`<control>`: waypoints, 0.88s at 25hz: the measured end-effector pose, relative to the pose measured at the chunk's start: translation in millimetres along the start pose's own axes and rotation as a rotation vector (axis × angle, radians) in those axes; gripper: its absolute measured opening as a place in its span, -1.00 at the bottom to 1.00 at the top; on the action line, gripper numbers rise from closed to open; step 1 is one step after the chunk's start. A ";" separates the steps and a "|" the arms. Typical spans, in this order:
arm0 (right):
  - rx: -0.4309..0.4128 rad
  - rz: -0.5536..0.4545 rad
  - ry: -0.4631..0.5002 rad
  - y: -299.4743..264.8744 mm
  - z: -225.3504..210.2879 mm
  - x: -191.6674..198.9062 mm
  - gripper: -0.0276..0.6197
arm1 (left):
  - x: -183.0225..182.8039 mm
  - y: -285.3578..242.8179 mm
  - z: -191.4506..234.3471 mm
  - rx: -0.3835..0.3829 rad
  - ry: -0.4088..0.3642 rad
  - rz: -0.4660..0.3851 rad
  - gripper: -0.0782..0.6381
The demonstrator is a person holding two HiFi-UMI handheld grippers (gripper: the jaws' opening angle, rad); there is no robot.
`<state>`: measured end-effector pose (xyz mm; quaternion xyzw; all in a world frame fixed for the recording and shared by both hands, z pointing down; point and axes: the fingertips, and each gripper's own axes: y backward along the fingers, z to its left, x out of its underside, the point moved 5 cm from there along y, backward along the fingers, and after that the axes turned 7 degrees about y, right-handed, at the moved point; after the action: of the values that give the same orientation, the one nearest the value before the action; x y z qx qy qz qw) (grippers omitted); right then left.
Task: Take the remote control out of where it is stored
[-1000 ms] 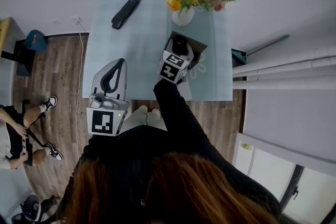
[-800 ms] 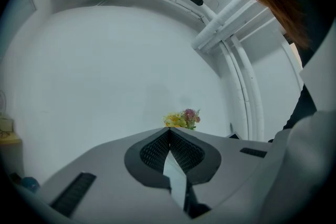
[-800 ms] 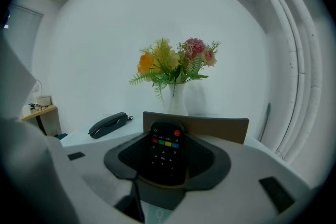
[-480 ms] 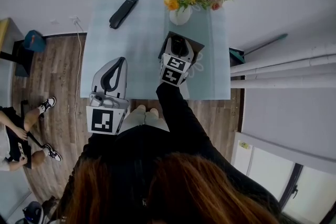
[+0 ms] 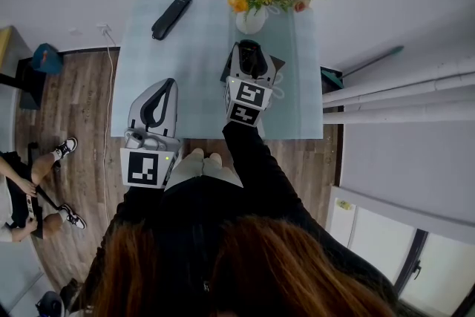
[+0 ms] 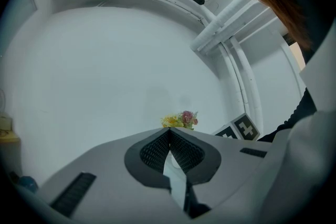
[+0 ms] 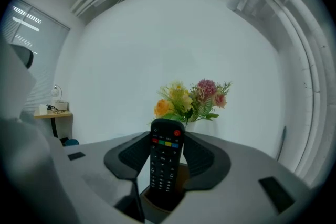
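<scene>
In the right gripper view the black remote control (image 7: 166, 160) stands upright between the pads of my right gripper (image 7: 167, 152), which is shut on its sides. Its lower end still sits in the brown holder (image 7: 182, 182). In the head view the right gripper (image 5: 249, 58) hangs over the brown holder (image 5: 277, 65) on the glass table (image 5: 200, 48), with the remote's dark top (image 5: 250, 53) between the jaws. My left gripper (image 5: 169, 85) hovers over the table's near left edge, shut and holding nothing. Its pads meet at the tips in the left gripper view (image 6: 169, 132).
A vase of flowers (image 5: 252, 17) stands right behind the holder. A long black object (image 5: 169, 16) lies at the table's far left. White wall runs behind the table, white pipes (image 5: 401, 96) to the right. A seated person (image 5: 22, 189) is on the wooden floor at the left.
My right gripper has risen with the remote in it, drawing it up out of the brown holder. The left gripper has stayed where it was.
</scene>
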<state>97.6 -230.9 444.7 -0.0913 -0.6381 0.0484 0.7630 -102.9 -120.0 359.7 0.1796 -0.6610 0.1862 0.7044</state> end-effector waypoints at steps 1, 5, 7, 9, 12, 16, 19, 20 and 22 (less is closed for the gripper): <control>-0.006 -0.015 0.003 3.0 0.0 -4.6 -0.28 | -0.3 0.3 -0.2 -0.001 0.000 0.001 -0.77; -0.040 -0.061 0.000 15.3 0.7 -19.9 -0.28 | -0.3 1.2 -1.4 -0.003 0.005 0.009 -0.77; -0.049 -0.082 -0.003 21.7 -0.3 -26.4 -0.28 | -0.7 0.8 -3.2 0.000 0.009 0.003 -0.77; -0.057 -0.107 0.004 27.7 -1.3 -33.8 -0.28 | -1.1 -0.2 -4.5 0.002 0.008 0.000 -0.77; -0.082 -0.153 0.022 37.5 -1.0 -45.9 -0.28 | -1.3 -0.5 -6.1 -0.001 0.009 -0.007 -0.77; -0.117 -0.214 0.057 52.3 1.1 -58.9 -0.28 | -2.4 -1.0 -7.8 -0.006 0.010 0.004 -0.77; -0.132 -0.245 0.072 65.0 2.2 -64.9 -0.28 | -3.4 -1.6 -6.5 -0.008 0.012 -0.005 -0.77; -0.139 -0.254 0.076 69.4 2.7 -66.8 -0.28 | -3.0 -1.2 -5.8 -0.008 0.011 -0.007 -0.77; -0.154 -0.272 0.079 78.3 3.4 -70.3 -0.28 | -1.7 -0.3 -4.5 -0.011 0.008 -0.004 -0.77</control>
<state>84.8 -167.4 361.7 -0.0639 -0.6158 -0.1080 0.7778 -98.9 -118.0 357.8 0.1762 -0.6591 0.1818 0.7082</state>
